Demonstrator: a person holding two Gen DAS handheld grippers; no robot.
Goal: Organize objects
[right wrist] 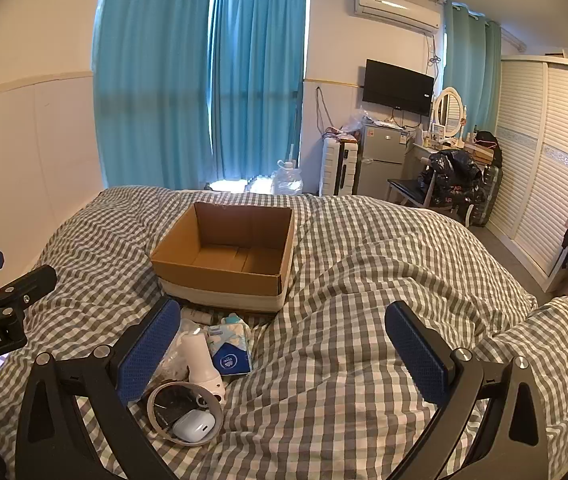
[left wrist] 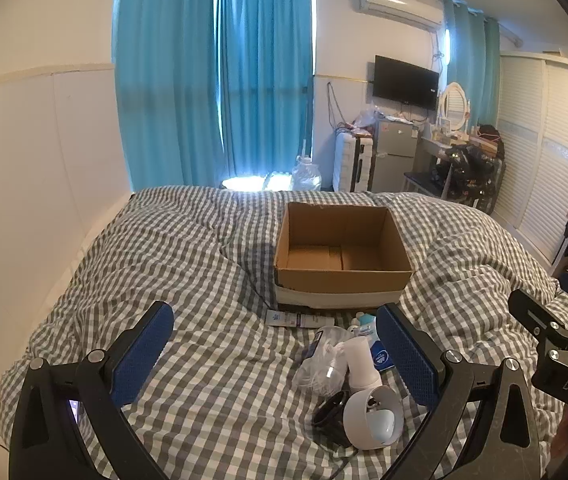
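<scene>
Cardboard box [left wrist: 343, 254] sits open-topped on the checked duvet [left wrist: 188, 264], mid-bed, nothing visible inside it from either wrist camera. Pile of small stuff lies on the duvet just in front of the box's near wall, apart from it: a white controller [left wrist: 367, 396] with a ring at its lower end, a pale blue earbud case [right wrist: 193, 425] sitting inside that ring, a crumpled clear plastic bag [left wrist: 323, 356] touching the controller's handle, a dark blue packet [right wrist: 231, 360] beside it, and a small white tube [left wrist: 299, 319] closest to the box. Something black lies under the ring; I can't tell what it is. My left gripper [left wrist: 276, 354] hangs over the pile with fingers spread wide, holding nothing; most of the pile falls between its blue pads [left wrist: 144, 354], toward the right pad. My right gripper [right wrist: 282, 354] is also wide open and empty, over bare duvet to the right of the pile; its left pad overlaps the bag's edge in its own view. Each gripper's body shows at the edge of the other's camera. Behind the bed: blue curtains [left wrist: 212, 80], wall TV [right wrist: 399, 87], air conditioner [right wrist: 397, 5], small fridge [right wrist: 379, 162], white louvred wardrobe [right wrist: 543, 160].
</scene>
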